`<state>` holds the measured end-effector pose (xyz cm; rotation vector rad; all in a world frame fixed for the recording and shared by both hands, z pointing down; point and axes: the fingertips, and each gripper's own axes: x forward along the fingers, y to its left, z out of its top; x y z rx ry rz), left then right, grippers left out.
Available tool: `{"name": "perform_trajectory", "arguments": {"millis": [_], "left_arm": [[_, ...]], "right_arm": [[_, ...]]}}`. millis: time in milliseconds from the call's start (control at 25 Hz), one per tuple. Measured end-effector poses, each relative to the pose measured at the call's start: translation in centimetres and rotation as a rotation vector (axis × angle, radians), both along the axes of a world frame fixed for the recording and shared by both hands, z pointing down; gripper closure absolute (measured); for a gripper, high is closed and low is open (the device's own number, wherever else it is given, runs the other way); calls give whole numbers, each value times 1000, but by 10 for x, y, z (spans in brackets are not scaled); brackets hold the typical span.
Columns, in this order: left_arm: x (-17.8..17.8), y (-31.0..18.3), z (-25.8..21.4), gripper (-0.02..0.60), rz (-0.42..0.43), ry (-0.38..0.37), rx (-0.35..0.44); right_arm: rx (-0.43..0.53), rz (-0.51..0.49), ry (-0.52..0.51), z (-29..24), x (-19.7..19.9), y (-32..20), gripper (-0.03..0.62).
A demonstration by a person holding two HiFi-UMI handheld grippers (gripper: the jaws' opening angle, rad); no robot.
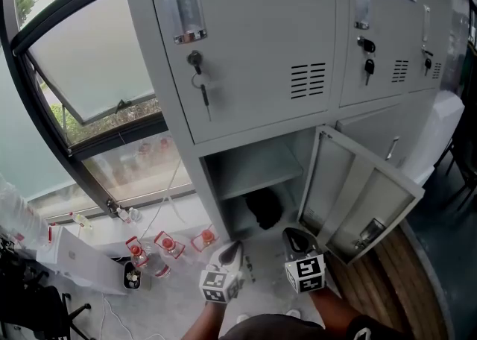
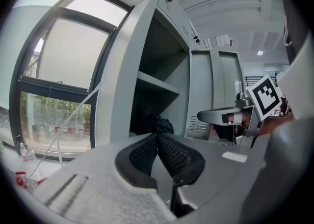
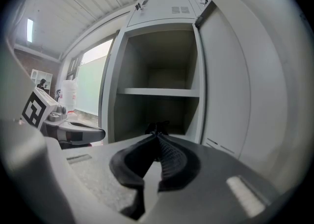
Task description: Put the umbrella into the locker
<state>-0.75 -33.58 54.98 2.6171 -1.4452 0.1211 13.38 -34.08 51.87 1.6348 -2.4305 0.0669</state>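
In front of the locker (image 1: pixel 209 197), bottom-row compartment, both hand-held grippers are hanging around side by side and pointed at the opening. The umbrella (image 1: pixel 264 208) is already inside: a black, bunched-up shape sitting on the locker's floor, under the locker's inner shelf (image 1: pixel 257 167) and toward the back. Neither tool is touching it.

The left gripper (image 1: pixel 235 245) has its jaws pressed together with nothing between them; its own view shows the ribbed pads (image 2: pixel 169 152) meeting at the tip, with the umbrella just beyond them inside the locker. Same deal for the right gripper (image 1: pixel 293 234): jaws closed flat on each other, empty, lined up on the locker's opening. From its camera the umbrella peeks just over the closed tips, below the shelf.

The locker's door (image 1: pixel 365 197) is swung wide open to the right of the compartment. Left of the locker there's a big tilted window (image 1: pixel 89 70), and a few red-capped bottles (image 1: pixel 168 245) stand on the floor near the locker's left side. Above the open compartment, the door over it is shut with a key (image 1: pixel 196 59) in the lock.
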Motion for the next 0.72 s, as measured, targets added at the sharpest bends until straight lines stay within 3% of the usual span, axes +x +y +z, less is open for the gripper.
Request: {"name": "perform_trajectory", "arguments": {"millis": [720], "left_arm": [[6, 3, 6, 577, 13, -4, -10]], "right_arm": [[-29, -3, 10, 10, 1, 3, 591]]}}
